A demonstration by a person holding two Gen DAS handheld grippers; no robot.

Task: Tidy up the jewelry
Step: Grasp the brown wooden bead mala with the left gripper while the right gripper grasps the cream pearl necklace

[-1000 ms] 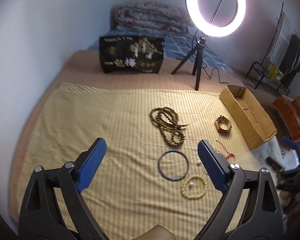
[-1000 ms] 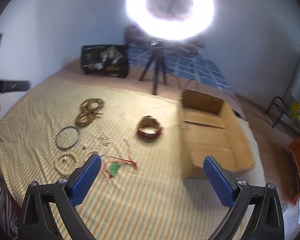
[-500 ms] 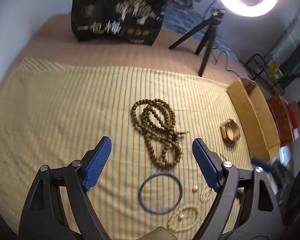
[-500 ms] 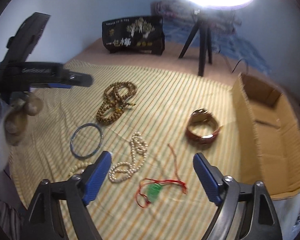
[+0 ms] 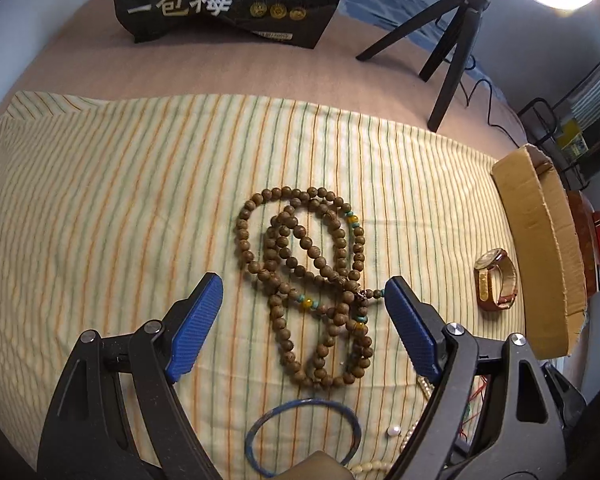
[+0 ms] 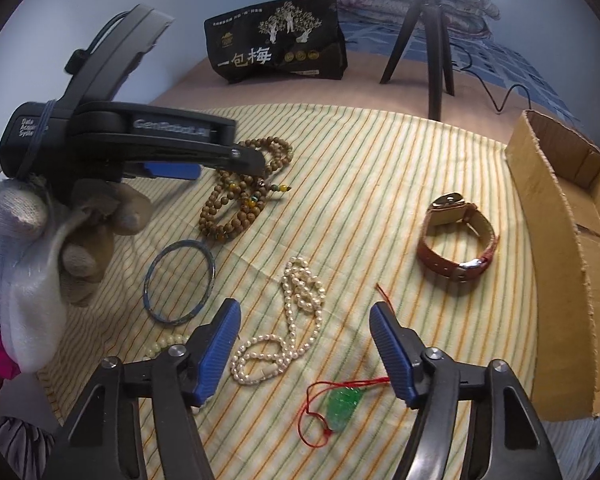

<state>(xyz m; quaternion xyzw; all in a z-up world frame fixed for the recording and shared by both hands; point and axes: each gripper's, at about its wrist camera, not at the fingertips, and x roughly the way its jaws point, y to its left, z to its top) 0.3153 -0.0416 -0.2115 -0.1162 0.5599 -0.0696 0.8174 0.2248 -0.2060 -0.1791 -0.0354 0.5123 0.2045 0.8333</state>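
A long brown wooden bead necklace (image 5: 316, 276) lies coiled on the striped cloth; it also shows in the right wrist view (image 6: 240, 196). My left gripper (image 5: 304, 292) is open, its jaws on either side of the beads just above them. My right gripper (image 6: 304, 320) is open over a pearl necklace (image 6: 288, 328). A blue bangle (image 6: 179, 281), a green pendant on red cord (image 6: 342, 404), a pale bead bracelet (image 6: 164, 346) and a brown-strapped watch (image 6: 456, 240) lie around. The left gripper (image 6: 204, 160) shows in the right wrist view.
An open cardboard box (image 6: 572, 264) lies at the cloth's right edge, also in the left wrist view (image 5: 540, 256). A black printed bag (image 5: 228, 0) and a ring-light tripod (image 5: 448, 40) stand at the back. A striped cloth (image 5: 100, 200) covers the bed.
Both grippers have moved forward and down toward the cloth. The left one now straddles the wooden beads; the right one has closed in on the pearls.
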